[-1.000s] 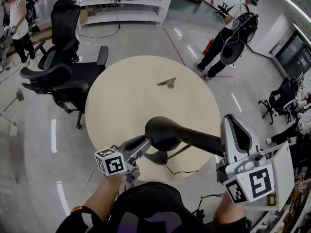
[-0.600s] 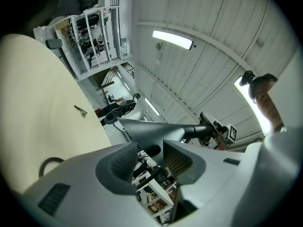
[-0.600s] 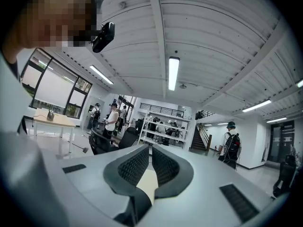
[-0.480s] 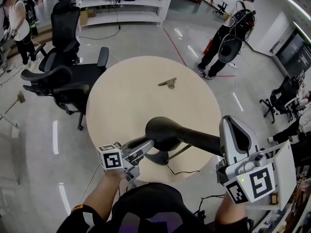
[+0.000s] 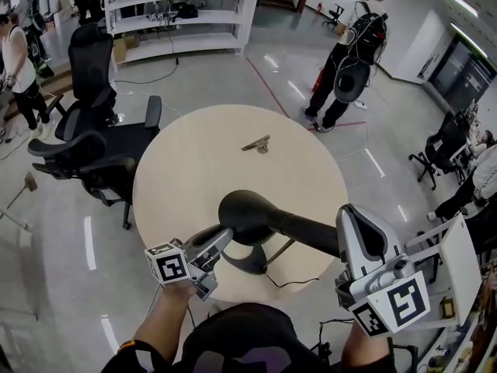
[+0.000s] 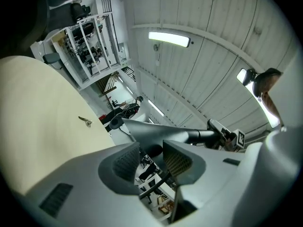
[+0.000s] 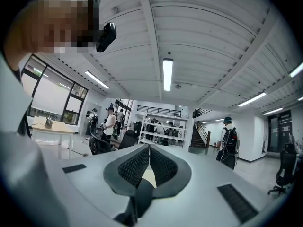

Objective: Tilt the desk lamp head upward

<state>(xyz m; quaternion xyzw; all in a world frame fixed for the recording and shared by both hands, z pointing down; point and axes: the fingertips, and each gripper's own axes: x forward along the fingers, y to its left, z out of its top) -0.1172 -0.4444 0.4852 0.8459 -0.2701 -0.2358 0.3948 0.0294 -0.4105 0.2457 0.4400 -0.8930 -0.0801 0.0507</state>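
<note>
The lamp head (image 5: 247, 216) hangs over the table (image 5: 186, 154). At its near rim, the left gripper (image 5: 220, 238) is spread and should pinch squarely, then lift slowly. Right of the head, the right gripper (image 5: 353, 217) is pressed together, empty.

Table: round pale-wood tabletop (image 5: 186, 169), right below me.
Clip: small grey metal clip-like item (image 5: 255, 144), lies on table's far side, alone.
Chairs: two black office chairs (image 5: 93, 150), by table's edge on my left.
Shelving: white open rack (image 5: 182, 10), far bkgd.
Person: w/ black backpack (image 5: 345, 61), stands beyond table.
</note>
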